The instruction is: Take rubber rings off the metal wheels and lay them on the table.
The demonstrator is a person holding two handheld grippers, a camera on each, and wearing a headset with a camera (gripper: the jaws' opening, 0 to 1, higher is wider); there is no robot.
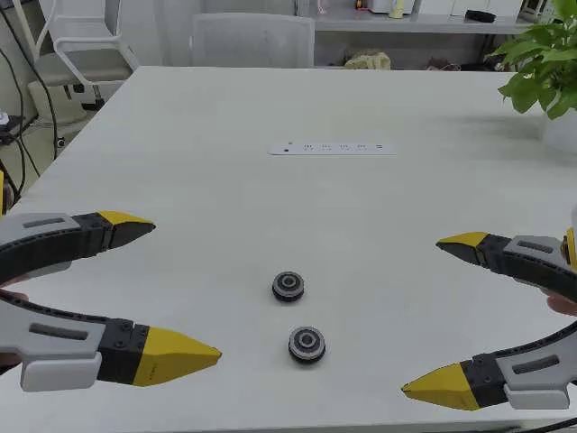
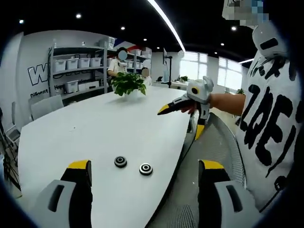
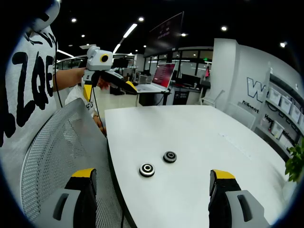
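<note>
The farther small round metal wheel (image 1: 288, 286) and the nearer wheel (image 1: 306, 344), black rubber rings on both, lie close together on the white tabletop (image 1: 270, 198), between the claws. The left claw (image 1: 185, 289) and the right claw (image 1: 422, 316) gape wide, empty. Removal looks unstarted; next, pin one wheel and peel its ring.

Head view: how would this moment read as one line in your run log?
left gripper open | right gripper open | far wheel, near wheel untouched on table | removal not begun
</note>
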